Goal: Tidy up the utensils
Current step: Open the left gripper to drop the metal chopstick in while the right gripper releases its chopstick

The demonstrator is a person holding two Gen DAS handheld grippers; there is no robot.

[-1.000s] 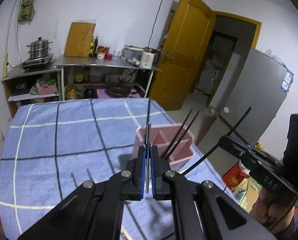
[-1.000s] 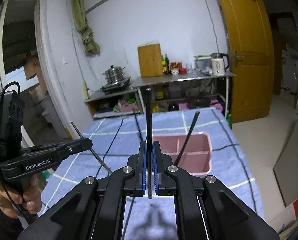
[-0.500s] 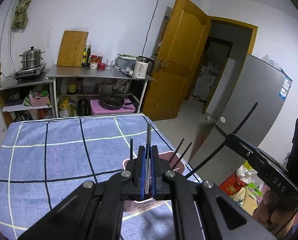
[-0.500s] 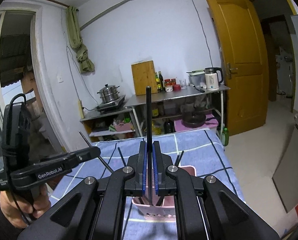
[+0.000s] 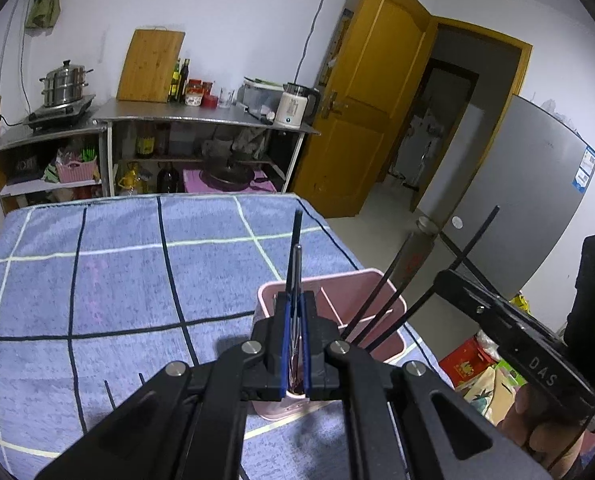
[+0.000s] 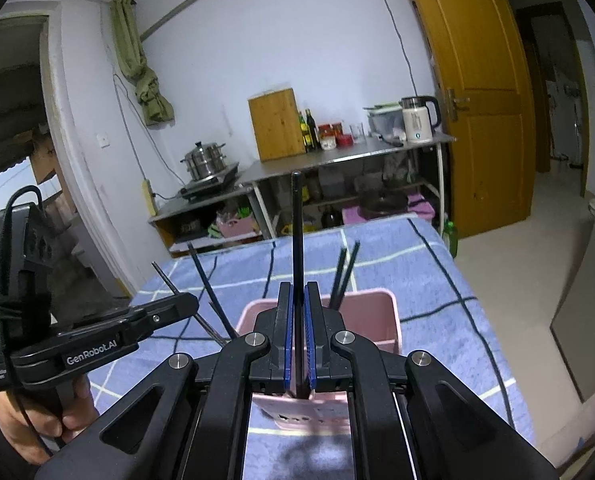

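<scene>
Lowered again toward the pink holder (image 5: 381, 292), my left fingers (image 5: 287, 320) clamp a metal utensil (image 5: 296, 280) upright, right fingers (image 6: 311, 320) pinch a black chopstick (image 6: 296, 240) upright.

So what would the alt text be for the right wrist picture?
The right gripper pinches a thin black chopstick upright above a pink plastic utensil holder on a blue checked tablecloth. The left gripper, beside it, grips a thin metal utensil.

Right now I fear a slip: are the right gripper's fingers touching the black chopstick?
Touching. The right wrist view shows the right gripper with its blue fingers pressed against both sides of the black chopstick, no gap visible.
</scene>
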